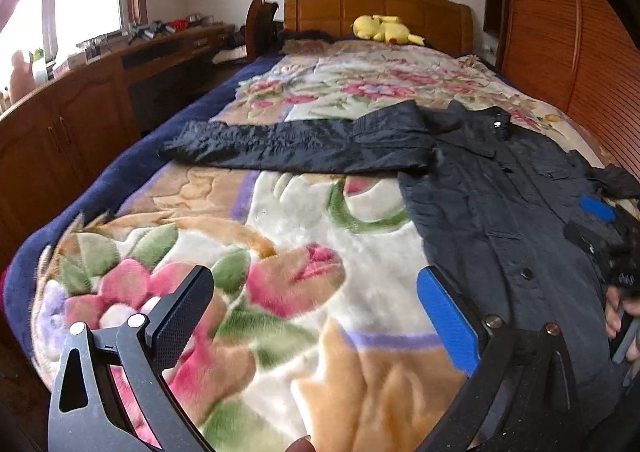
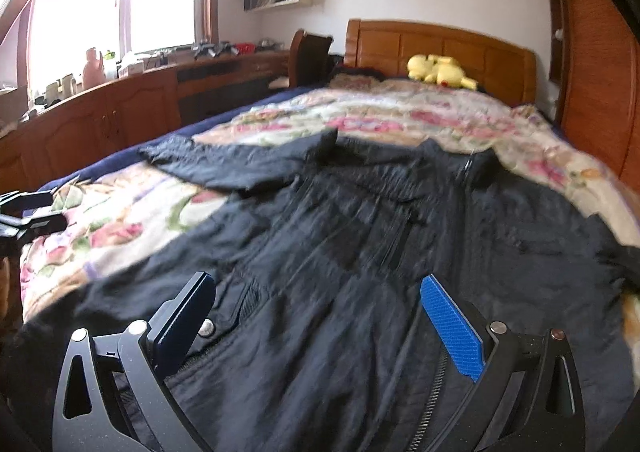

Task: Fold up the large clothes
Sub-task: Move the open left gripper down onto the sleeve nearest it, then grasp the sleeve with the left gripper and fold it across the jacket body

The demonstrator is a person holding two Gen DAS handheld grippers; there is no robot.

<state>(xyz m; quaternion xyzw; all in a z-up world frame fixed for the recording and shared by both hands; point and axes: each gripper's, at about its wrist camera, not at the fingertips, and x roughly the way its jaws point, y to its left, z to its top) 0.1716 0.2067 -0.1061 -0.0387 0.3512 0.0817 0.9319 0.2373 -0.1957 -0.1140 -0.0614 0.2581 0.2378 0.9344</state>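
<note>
A large dark navy jacket [image 1: 492, 187] lies spread on the bed, one sleeve [image 1: 280, 145] stretched out to the left. My left gripper [image 1: 316, 292] hovers open over the floral blanket, just left of the jacket's hem. In the right wrist view the jacket [image 2: 360, 252] fills the foreground, its zipper [image 2: 432, 392] and a snap button [image 2: 206, 328] showing. My right gripper [image 2: 318, 312] stands open above the jacket's lower front, nothing between its fingers. The right gripper [image 1: 600, 228] also shows at the right edge of the left wrist view, held by a hand [image 1: 620, 316].
The bed carries a floral blanket [image 1: 280, 252] and a yellow plush toy [image 1: 384, 29] by the wooden headboard [image 1: 376, 7]. Wooden cabinets [image 1: 72, 123] run along the left under a bright window. A wooden wardrobe wall [image 1: 560, 43] stands close on the right.
</note>
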